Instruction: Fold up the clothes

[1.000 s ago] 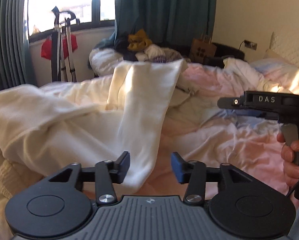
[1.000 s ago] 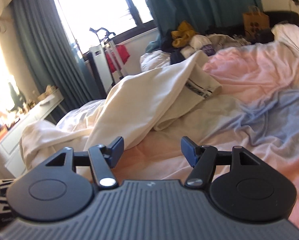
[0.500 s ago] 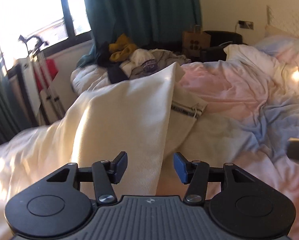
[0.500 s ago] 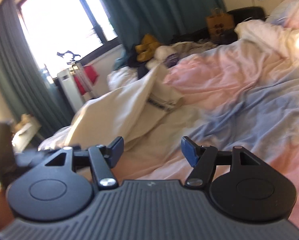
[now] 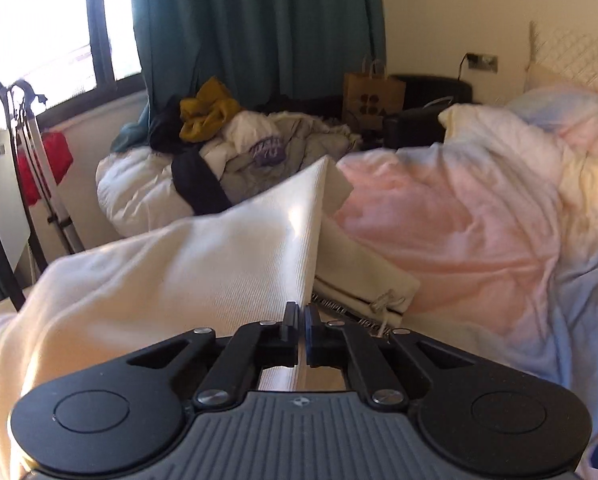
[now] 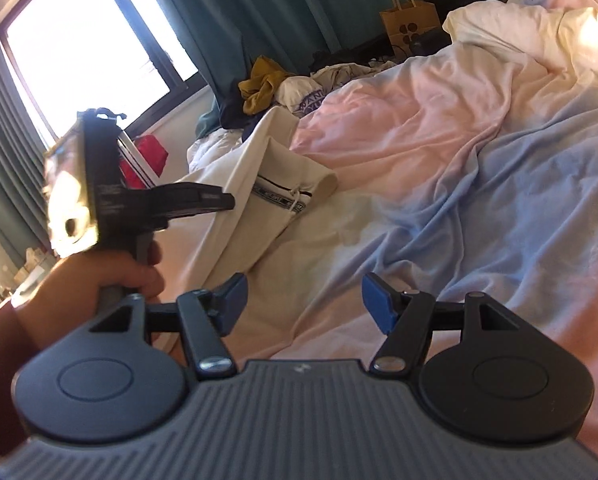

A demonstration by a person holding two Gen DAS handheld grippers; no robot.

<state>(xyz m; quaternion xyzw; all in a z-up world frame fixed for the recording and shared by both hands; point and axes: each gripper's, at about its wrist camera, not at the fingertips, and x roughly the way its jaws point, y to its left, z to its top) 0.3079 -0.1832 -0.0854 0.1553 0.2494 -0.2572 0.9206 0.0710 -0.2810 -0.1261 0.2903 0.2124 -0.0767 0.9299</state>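
Left wrist: left hand-held gripper point(image 5: 299, 318) clenched on cream garment point(image 5: 203, 264); right one released.

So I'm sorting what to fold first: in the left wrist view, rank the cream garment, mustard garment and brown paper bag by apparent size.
1. cream garment, largest, though nearest the camera.
2 and 3. mustard garment and brown paper bag: look alike, unranked.

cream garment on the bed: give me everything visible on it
The cream garment looks like ribbed knit trousers, lying rumpled along the pink and blue bedding. A dark lettered waistband with a drawstring shows. One fold rises to a peak, and the left gripper is shut on that fold's near edge.
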